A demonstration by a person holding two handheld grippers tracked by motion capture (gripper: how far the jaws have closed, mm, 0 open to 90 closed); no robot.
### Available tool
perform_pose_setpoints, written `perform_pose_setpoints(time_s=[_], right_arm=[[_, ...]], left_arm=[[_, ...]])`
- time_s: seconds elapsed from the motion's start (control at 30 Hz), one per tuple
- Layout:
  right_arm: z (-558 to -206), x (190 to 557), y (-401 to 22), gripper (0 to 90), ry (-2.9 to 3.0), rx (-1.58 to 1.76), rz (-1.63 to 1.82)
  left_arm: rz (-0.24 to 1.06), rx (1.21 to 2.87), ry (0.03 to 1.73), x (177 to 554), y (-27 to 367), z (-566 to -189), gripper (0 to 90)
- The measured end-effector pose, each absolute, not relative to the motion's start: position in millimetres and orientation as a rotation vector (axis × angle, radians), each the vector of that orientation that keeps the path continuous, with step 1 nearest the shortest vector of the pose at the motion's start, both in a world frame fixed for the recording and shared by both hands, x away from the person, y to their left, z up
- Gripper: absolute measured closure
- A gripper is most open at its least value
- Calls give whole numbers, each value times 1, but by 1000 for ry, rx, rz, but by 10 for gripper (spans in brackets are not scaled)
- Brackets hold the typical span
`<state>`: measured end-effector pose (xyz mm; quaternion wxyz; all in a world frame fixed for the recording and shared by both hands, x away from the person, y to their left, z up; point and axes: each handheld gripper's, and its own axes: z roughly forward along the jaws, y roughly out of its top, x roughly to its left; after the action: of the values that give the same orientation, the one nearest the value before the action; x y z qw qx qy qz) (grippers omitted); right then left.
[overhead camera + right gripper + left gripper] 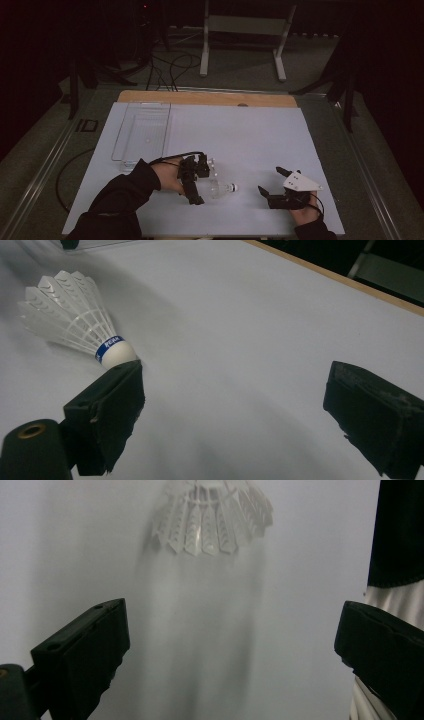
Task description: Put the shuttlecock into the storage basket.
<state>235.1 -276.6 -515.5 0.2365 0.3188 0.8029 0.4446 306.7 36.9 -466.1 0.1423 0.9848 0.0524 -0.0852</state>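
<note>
Dim room, white-topped table (pixel 260 135) on grey-green floor (pixel 45 135).
White metal stand (pixel 245 35) at 12 o'clock, black cables (pixel 170 67) at 11, dark surroundings.

Setting: dim lab or recording studio. Evidence: white-topped table (pixel 250 130) with wooden far edge, on grey carpet; black cables (pixel 167 67) trailing across the far floor; white metal stand frame (pixel 245 35) beyond; dark tripod legs (pixel 345 90) at right; black surrounding walls.

A clear tray (pixel 142 131) rests on the white table (pixel 250 135).
</note>
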Motion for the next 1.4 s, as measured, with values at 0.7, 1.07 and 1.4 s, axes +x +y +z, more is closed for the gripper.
perform_pose_setpoints(time_s=[0.7, 1.07, 1.4], right_arm=[[-515, 235, -278, 94, 2199, 875, 1228], [-515, 235, -278, 94, 2203, 869, 1225], [-515, 235, -278, 94, 2210, 872, 1227]], left_arm=[[-220, 2821, 137, 324, 17, -479, 174], [-211, 2816, 105, 332, 8, -488, 367], [-239, 2816, 78, 335, 0, -492, 552]])
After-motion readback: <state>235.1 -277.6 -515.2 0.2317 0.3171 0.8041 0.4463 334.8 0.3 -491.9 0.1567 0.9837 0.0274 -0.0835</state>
